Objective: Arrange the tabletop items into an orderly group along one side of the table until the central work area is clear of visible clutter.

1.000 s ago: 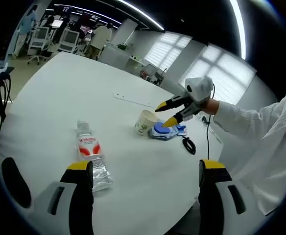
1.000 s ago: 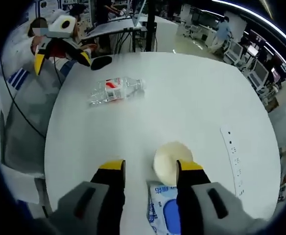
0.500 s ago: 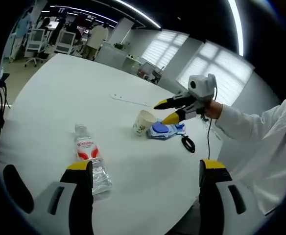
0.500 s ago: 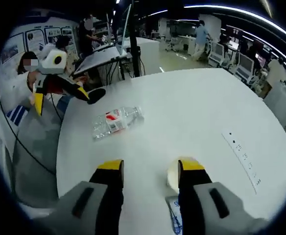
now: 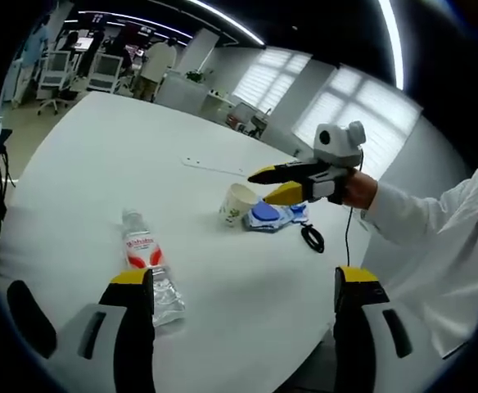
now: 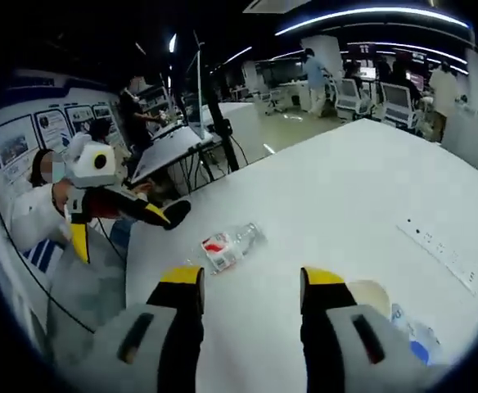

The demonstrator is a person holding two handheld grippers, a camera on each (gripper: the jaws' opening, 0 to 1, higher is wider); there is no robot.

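A clear water bottle (image 5: 145,262) with a red label lies on its side on the white round table (image 5: 100,155), just beyond my left gripper (image 5: 243,277), which is open and holds nothing. A paper cup (image 5: 237,205) stands upright, with a blue and white packet (image 5: 272,216) lying against it. My right gripper (image 5: 265,185) hovers above those two, open. In the right gripper view, the right gripper (image 6: 253,278) is open, the cup (image 6: 370,296) and packet (image 6: 415,336) sit low on the right, and the bottle (image 6: 231,243) lies ahead.
A black looped cord (image 5: 313,238) lies near the packet. A black oval item (image 6: 178,211) rests at the table edge by the left gripper (image 6: 124,232). A flat socket strip (image 6: 439,246) is set in the tabletop. Desks, chairs and people stand beyond.
My right gripper has risen and tipped up from the cup and packet, which have slid low and right in its view. The left gripper has hardly moved.
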